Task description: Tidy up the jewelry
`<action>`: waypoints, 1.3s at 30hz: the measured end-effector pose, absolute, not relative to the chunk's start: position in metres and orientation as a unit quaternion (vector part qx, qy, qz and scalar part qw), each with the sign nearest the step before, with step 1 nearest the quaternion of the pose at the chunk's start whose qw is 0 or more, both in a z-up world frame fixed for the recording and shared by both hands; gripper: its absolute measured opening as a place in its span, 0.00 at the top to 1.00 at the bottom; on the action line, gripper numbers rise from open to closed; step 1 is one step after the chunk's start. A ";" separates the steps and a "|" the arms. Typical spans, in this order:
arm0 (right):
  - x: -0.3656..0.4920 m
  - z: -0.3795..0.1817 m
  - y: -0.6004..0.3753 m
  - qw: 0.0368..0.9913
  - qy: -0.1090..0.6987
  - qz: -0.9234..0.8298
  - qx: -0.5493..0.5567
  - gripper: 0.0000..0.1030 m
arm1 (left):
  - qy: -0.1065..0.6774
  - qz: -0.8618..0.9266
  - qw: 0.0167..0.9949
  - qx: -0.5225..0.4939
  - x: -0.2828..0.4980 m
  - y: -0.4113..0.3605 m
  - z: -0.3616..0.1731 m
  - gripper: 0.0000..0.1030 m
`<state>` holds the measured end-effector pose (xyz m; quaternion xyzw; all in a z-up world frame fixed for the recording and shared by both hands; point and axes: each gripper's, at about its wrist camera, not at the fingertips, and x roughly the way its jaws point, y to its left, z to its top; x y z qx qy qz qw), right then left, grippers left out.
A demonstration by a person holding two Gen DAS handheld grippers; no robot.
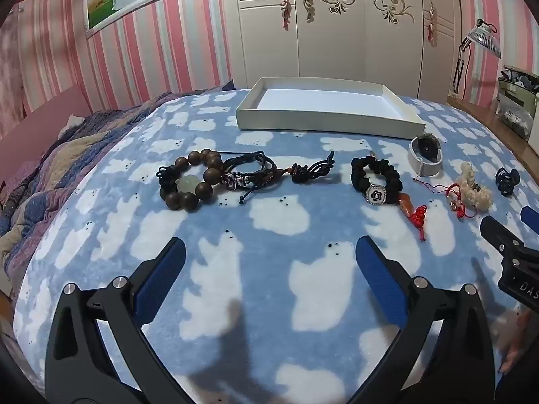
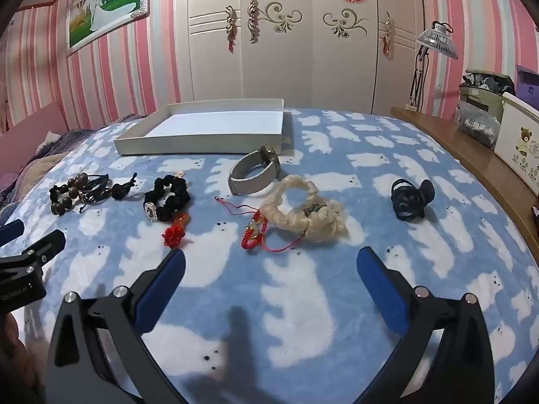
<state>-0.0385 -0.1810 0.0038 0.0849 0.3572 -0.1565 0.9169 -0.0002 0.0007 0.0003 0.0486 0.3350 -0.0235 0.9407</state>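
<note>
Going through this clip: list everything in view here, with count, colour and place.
tray: one, white, empty, far side of blanket
bead bracelet: one, brown, far left
cord bracelet: one, black, touching the beads
scrunchie: one, black, middle
red charms: two, near middle
watch: one, grey band, near the tray
cream hair tie: one, right of middle
hair clip: one, dark blue, far right
blanket: one, blue with white bears
lamp: one, right
left gripper: open, empty
right gripper: open, empty

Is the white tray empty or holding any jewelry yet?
Empty. The white tray shows a bare floor in both views; every piece lies outside on the blanket.
</note>
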 end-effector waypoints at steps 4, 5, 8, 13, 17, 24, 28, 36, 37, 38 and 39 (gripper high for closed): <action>-0.039 0.004 -0.180 0.917 0.355 -0.159 0.084 0.01 | 0.336 -0.026 0.940 0.049 -0.002 0.001 0.001 0.03; -0.038 0.004 -0.180 0.917 0.357 -0.159 0.083 0.02 | 0.336 -0.026 0.940 0.050 -0.003 0.001 0.001 0.03; -0.038 0.003 -0.181 0.915 0.361 -0.160 0.084 0.01 | 0.333 -0.026 0.941 0.051 -0.007 0.001 0.003 0.03; -0.038 0.003 -0.182 0.914 0.362 -0.164 0.081 0.01 | 0.337 -0.030 0.939 0.056 0.000 -0.002 -0.002 0.03; -0.038 0.004 -0.181 0.914 0.362 -0.165 0.079 0.02 | 0.342 -0.030 0.938 0.056 0.001 -0.004 -0.002 0.03; -0.038 0.003 -0.183 0.913 0.362 -0.167 0.082 0.01 | 0.343 -0.031 0.937 0.058 0.002 -0.004 -0.003 0.03; -0.038 0.003 -0.183 0.913 0.362 -0.168 0.082 0.01 | 0.344 -0.031 0.937 0.057 0.003 -0.004 -0.003 0.03; -0.039 0.004 -0.183 0.914 0.360 -0.171 0.081 0.01 | 0.345 -0.030 0.936 0.057 0.004 -0.003 -0.003 0.03; -0.039 0.004 -0.183 0.914 0.359 -0.172 0.082 0.01 | 0.345 -0.031 0.936 0.056 0.004 -0.003 -0.003 0.03; -0.039 0.004 -0.183 0.914 0.359 -0.172 0.082 0.01 | 0.345 -0.031 0.936 0.056 0.004 -0.002 -0.003 0.03; -0.039 0.004 -0.182 0.914 0.359 -0.172 0.081 0.01 | 0.345 -0.031 0.936 0.057 0.004 -0.003 -0.003 0.03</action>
